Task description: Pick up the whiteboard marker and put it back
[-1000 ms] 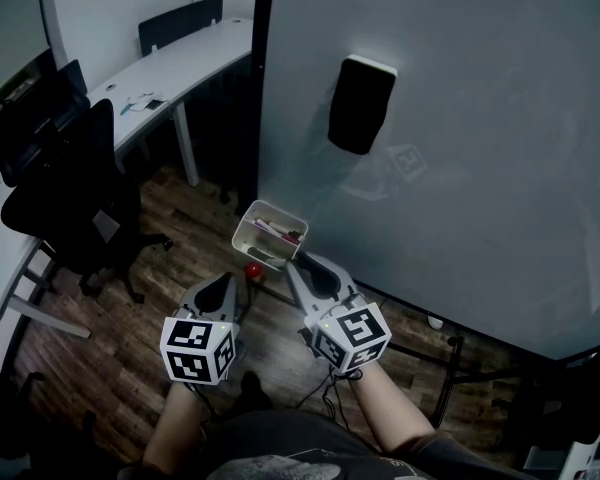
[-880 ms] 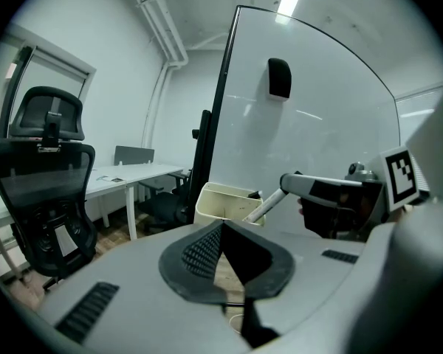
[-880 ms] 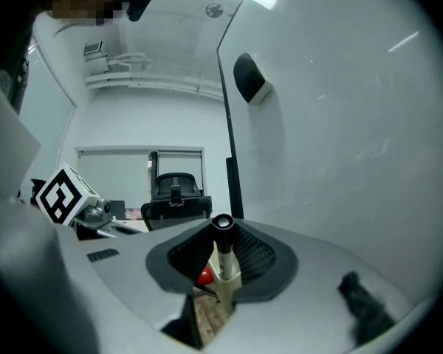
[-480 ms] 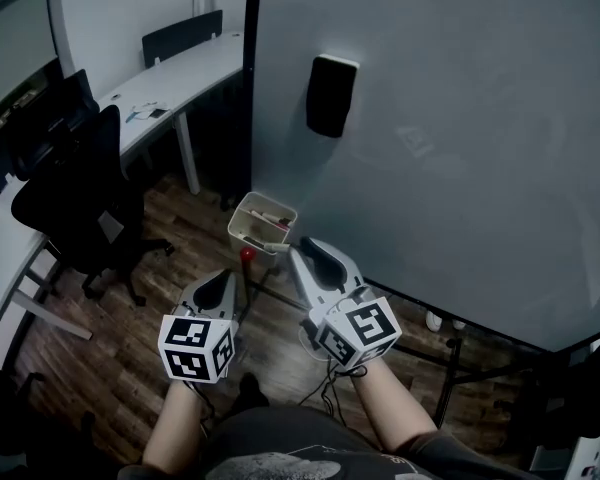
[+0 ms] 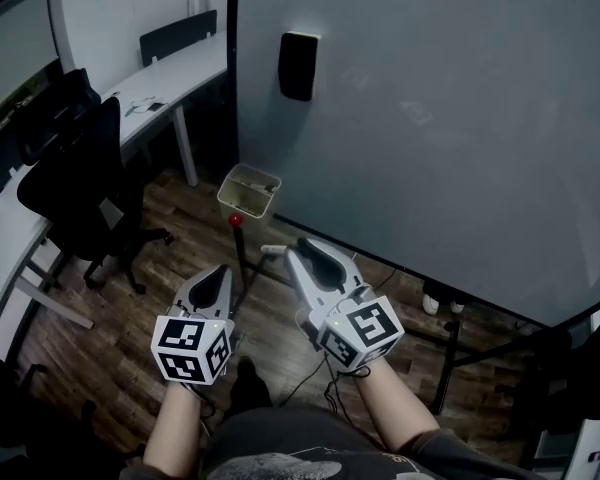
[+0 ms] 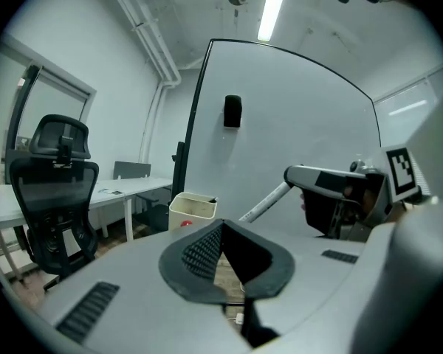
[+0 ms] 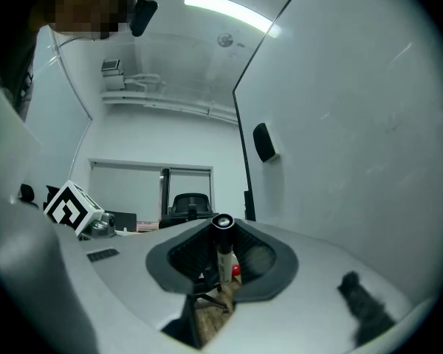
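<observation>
You have the whiteboard marker (image 7: 223,243) clamped in your right gripper (image 5: 298,250) at mid-frame, your left gripper (image 5: 218,274) closed on nothing, so pickup looks done and returning it, likely to the white bin (image 5: 242,202) above, remains.

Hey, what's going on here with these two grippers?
A person stands at a large whiteboard with a gripper in each hand. The right gripper is clamped on a white whiteboard marker with a black end. The left gripper is shut and empty. The small white holder box at the board's lower corner is ahead, apart from both.
</observation>
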`<state>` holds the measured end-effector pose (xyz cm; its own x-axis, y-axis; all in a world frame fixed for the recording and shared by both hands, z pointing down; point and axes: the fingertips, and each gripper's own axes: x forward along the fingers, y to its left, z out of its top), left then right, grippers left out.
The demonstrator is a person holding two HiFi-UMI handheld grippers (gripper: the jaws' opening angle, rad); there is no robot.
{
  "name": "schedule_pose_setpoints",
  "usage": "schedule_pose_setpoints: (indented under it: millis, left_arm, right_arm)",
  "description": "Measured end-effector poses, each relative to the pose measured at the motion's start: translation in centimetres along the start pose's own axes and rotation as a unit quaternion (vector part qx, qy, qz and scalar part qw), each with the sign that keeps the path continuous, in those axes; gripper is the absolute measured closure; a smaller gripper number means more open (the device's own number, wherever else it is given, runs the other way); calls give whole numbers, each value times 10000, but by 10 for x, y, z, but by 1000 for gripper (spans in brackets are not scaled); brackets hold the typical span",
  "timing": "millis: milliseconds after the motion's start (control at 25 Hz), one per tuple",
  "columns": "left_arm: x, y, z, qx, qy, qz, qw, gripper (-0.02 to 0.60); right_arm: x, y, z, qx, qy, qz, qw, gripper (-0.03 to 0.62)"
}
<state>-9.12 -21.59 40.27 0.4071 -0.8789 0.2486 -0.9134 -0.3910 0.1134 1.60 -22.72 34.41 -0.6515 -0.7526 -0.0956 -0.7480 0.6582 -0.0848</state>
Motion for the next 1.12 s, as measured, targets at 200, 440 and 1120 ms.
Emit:
schedule_pose_setpoints:
  millis: [200, 440, 1120]
  left_arm:
    - [-29, -25, -13, -13, 1, 24, 10000, 569]
    - [-56, -51, -26, -66, -4, 54, 10000, 569]
    - [-86, -81, -30, -100, -189, 168, 9996, 569]
  right_arm:
    - [-39, 16, -7, 46, 109, 8, 9999, 505]
    - [-78, 28, -20, 104, 345, 42, 9993, 505]
    - [-117, 41, -22, 56, 472, 218, 9986, 505]
